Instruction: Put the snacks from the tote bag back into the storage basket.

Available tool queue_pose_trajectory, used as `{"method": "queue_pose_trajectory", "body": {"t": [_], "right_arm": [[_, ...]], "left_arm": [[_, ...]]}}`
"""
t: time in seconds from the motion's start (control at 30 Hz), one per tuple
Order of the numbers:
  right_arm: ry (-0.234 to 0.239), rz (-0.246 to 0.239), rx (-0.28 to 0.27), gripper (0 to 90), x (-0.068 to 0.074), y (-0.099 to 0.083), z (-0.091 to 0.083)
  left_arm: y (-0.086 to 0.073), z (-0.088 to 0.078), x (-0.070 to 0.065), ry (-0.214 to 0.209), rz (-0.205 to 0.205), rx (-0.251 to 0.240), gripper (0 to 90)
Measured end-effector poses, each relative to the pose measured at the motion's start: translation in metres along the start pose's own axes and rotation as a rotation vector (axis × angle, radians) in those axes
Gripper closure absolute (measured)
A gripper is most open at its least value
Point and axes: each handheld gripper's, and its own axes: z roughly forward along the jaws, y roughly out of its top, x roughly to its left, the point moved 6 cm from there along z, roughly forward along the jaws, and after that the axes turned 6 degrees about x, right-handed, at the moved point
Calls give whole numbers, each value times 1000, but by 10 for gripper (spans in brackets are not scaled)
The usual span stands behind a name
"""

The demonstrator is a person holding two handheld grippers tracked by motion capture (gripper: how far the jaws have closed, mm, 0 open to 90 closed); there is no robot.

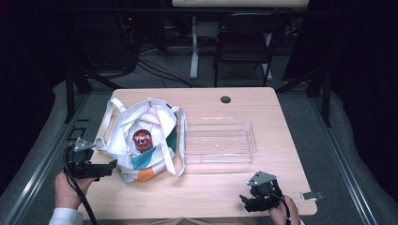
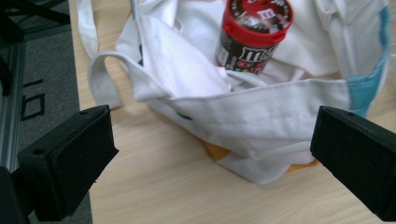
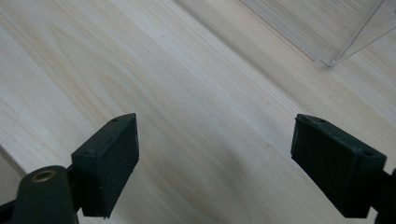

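The left claw (image 2: 205,154) hangs with jaws wide apart just near of the white tote bag (image 1: 141,140) on the desk (image 1: 211,187), left of a clear tray (image 1: 219,139). A red-lidded candy jar (image 2: 252,32) stands inside the bag. The right claw (image 3: 215,163), jaws also apart and holding nothing, hovers over bare desk at the near right.

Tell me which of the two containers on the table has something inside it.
The white cloth bag at the left: a red-lidded candy jar stands in it. The clear plastic tray beside it is empty.
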Motion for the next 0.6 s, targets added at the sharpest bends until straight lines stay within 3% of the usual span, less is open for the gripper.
{"method": "queue_pose_trajectory", "body": {"t": [0.3,0.6], "right_arm": [[-11,15,5,147,-1,0,1],[-4,6,10,147,-1,1,2]], "left_arm": [[24,-6,-14,-45,37,-10,0],[47,5,-28,-60,77,3,0]]}}
